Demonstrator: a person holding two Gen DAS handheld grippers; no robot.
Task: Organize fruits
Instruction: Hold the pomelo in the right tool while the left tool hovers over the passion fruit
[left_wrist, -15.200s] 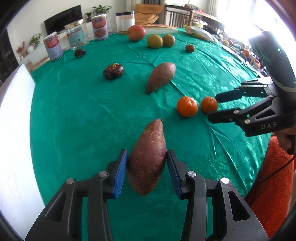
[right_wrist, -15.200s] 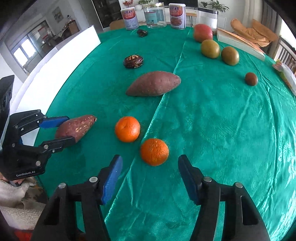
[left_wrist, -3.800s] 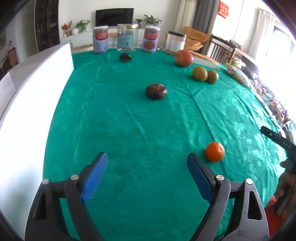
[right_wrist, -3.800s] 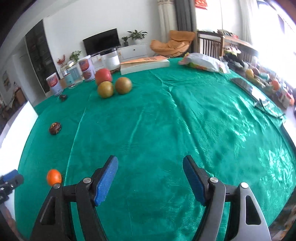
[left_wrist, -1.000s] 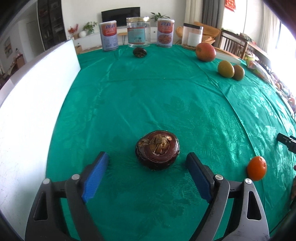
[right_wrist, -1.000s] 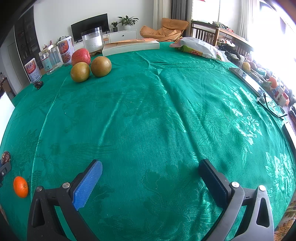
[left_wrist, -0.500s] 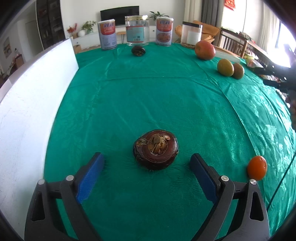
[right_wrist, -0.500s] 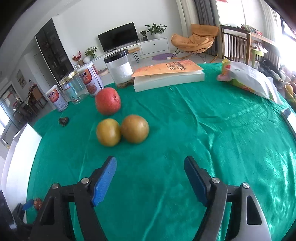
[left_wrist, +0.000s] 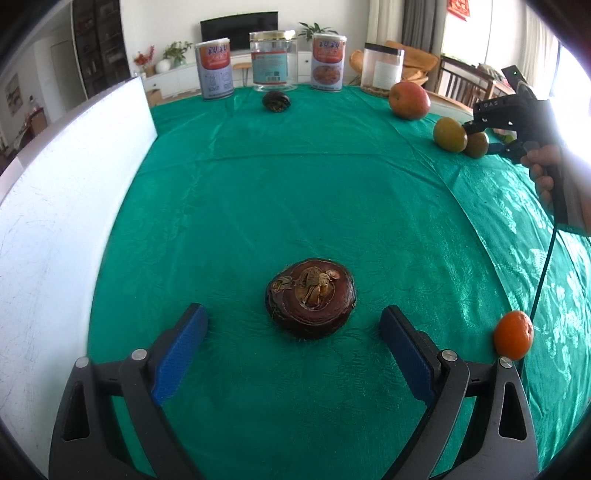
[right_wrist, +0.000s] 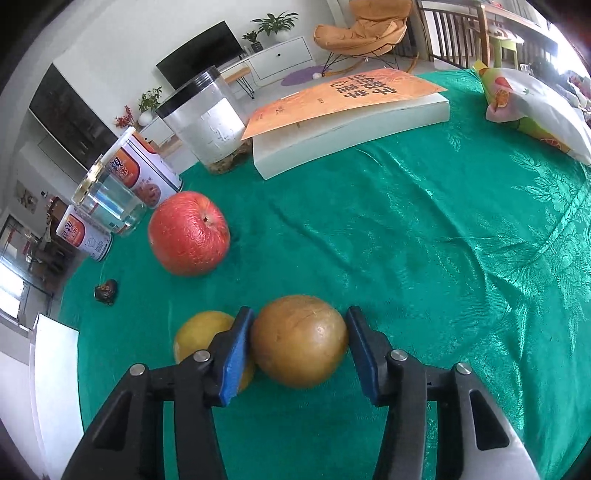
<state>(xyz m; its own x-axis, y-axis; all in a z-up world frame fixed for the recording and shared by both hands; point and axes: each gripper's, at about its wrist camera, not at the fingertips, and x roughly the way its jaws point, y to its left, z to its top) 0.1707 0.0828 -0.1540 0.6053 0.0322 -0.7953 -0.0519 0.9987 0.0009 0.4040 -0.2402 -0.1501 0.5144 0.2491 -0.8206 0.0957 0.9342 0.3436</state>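
My left gripper (left_wrist: 293, 336) is open, low over the green tablecloth, with a dark brown water chestnut (left_wrist: 311, 297) lying just beyond and between its blue pads. An orange tangerine (left_wrist: 513, 334) lies at the right. My right gripper (right_wrist: 299, 341) has its pads on both sides of a brownish-green round fruit (right_wrist: 300, 339), which rests on the cloth. A yellower fruit (right_wrist: 201, 332) touches it on the left, partly hidden by the left finger. A red apple (right_wrist: 189, 239) lies beyond. In the left wrist view the right gripper (left_wrist: 480, 138) is at the two fruits (left_wrist: 449, 134).
Tins (left_wrist: 215, 68) and jars (left_wrist: 274, 61) stand along the far edge, with a second water chestnut (left_wrist: 276, 100) before them. A white board (left_wrist: 55, 192) lines the left side. An orange-covered book (right_wrist: 347, 110) and a snack bag (right_wrist: 535, 107) lie beyond the right gripper.
My right gripper has moved forward to the two round fruits and narrowed around the right one. My left gripper has stayed put around the water chestnut.
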